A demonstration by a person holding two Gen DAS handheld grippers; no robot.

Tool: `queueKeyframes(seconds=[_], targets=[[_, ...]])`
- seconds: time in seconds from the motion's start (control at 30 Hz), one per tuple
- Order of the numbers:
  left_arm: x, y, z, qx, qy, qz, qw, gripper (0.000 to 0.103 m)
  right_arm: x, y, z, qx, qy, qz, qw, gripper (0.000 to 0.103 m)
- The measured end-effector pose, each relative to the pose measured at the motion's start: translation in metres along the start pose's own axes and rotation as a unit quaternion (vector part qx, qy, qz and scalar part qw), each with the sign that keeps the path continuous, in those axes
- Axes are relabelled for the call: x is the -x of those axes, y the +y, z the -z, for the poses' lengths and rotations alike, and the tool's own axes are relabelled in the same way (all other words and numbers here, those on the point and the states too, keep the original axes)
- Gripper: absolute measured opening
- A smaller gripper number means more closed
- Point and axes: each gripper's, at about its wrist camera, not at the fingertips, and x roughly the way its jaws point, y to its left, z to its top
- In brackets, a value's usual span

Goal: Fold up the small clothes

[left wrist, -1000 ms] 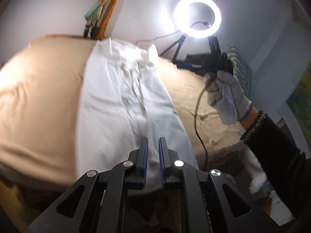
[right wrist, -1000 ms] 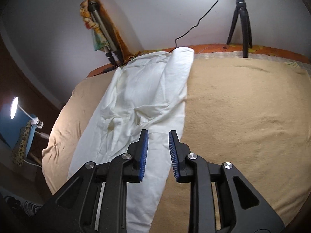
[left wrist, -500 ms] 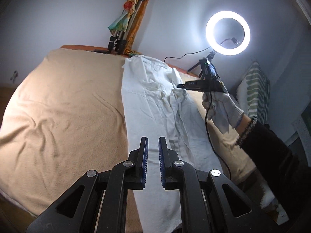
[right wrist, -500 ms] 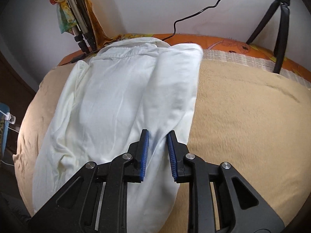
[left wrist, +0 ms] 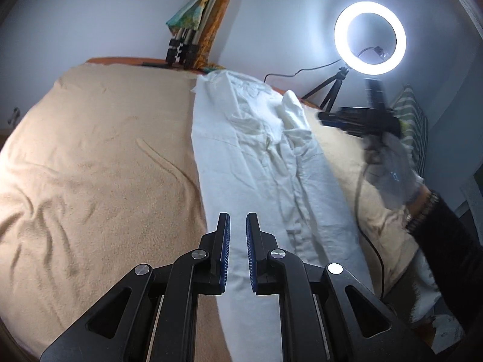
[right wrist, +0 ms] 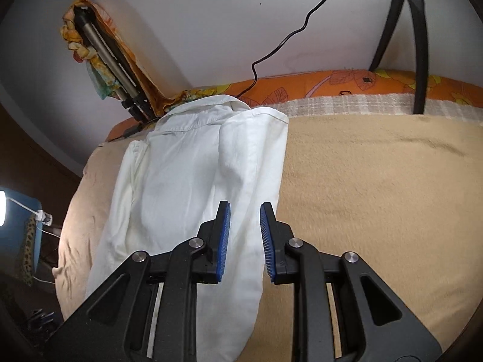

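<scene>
A white shirt point(left wrist: 256, 157) lies lengthwise on the beige blanket point(left wrist: 105, 150), collar at the far end, both sides folded in to make a narrow strip. My left gripper point(left wrist: 238, 215) hovers over the shirt's near left part, jaws almost together with nothing between them. In the right wrist view the shirt point(right wrist: 187, 181) has a sleeve folded over its right side. My right gripper point(right wrist: 245, 205) hangs above that sleeve's right edge, open and empty. The left wrist view also shows the right gripper point(left wrist: 356, 120), blurred, in a gloved hand point(left wrist: 392, 175).
A lit ring light point(left wrist: 369, 37) on a small tripod point(right wrist: 419, 45) stands at the bed's far edge, its cable point(right wrist: 280, 42) running along the wall. A folded tripod wrapped in colourful cloth point(left wrist: 193, 27) leans at the wall. A striped pillow point(left wrist: 418, 126) lies at the right.
Both grippers have moved along the bed toward the shirt's collar end. The right jaws have narrowed slightly. The gloved hand has swung its gripper in over the shirt's right edge.
</scene>
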Motion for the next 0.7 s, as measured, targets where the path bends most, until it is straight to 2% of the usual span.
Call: queueKeyframes(seconds=[0.17, 0.23, 0.37, 0.5, 0.7], targets=[[-0.009, -0.003, 0.003, 0.012, 0.017, 0.033, 0.9992, 0.009, 0.064, 0.020, 0.067, 0.014, -0.015, -0.027, 0.999, 0.022], [-0.005, -0.012, 0.006, -0.010, 0.010, 0.024, 0.9996, 0.009, 0.074, 0.033, 0.099, 0.019, -0.008, -0.033, 0.999, 0.022], [0.002, -0.017, 0.025, -0.021, 0.023, 0.026, 0.9992, 0.009, 0.079, 0.063, 0.158, 0.028, 0.013, -0.050, 0.998, 0.022], [0.002, -0.032, 0.043, -0.060, 0.041, 0.023, 0.9971, 0.009, 0.075, 0.088, 0.199, 0.062, 0.028, -0.036, 0.997, 0.022], [-0.009, -0.048, 0.089, -0.107, 0.094, 0.006, 0.9898, 0.009, 0.082, 0.094, 0.261, 0.070, 0.057, -0.009, 0.996, 0.022]])
